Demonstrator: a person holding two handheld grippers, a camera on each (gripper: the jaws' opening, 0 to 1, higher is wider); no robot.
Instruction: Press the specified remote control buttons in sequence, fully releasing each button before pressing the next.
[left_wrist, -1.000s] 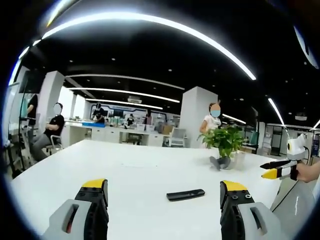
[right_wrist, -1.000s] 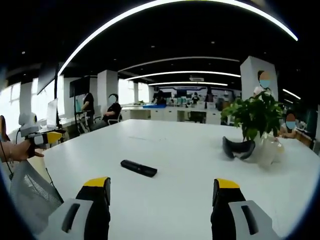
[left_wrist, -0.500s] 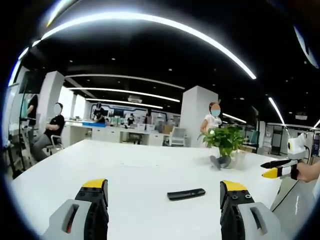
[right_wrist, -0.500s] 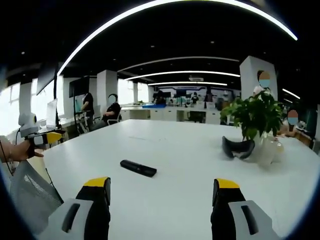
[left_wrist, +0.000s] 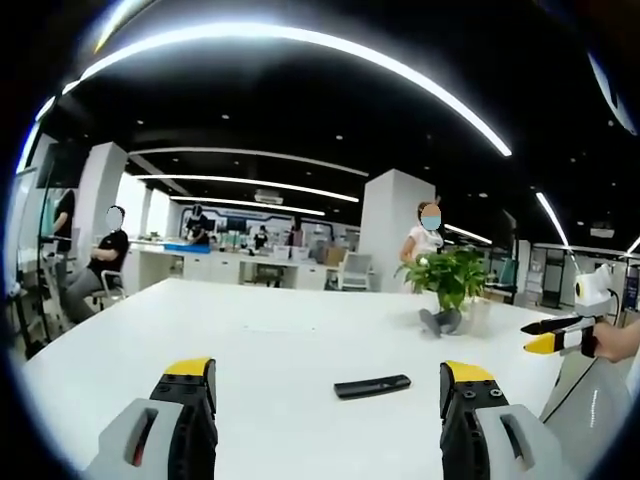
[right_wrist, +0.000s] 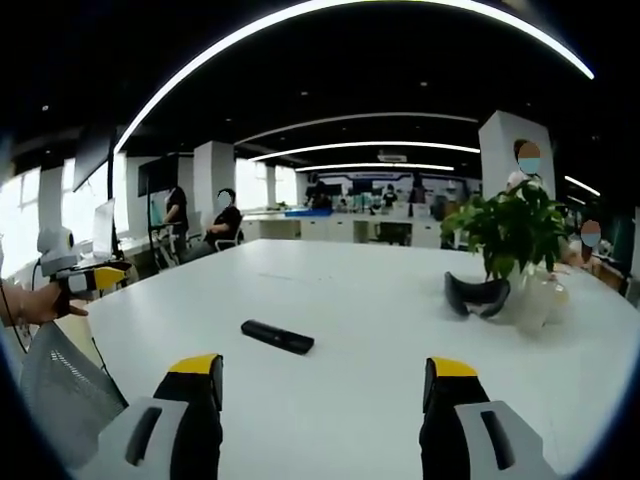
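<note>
Here, both grippers (left_wrist: 328, 385) (right_wrist: 320, 382) gape empty; remote (right_wrist: 277, 336) lies apart (buttons too small to discern).

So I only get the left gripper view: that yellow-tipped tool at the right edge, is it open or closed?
Observer: Open. In the right gripper view, the right tool has its jaws wide apart, and the remote control lies untouched ahead of them.
Visitor: And what's behind my own tool?
Observer: A hand holds the left tool off the table's edge.
Visitor: Anything below it?
Observer: A grey mesh chair back.
</note>
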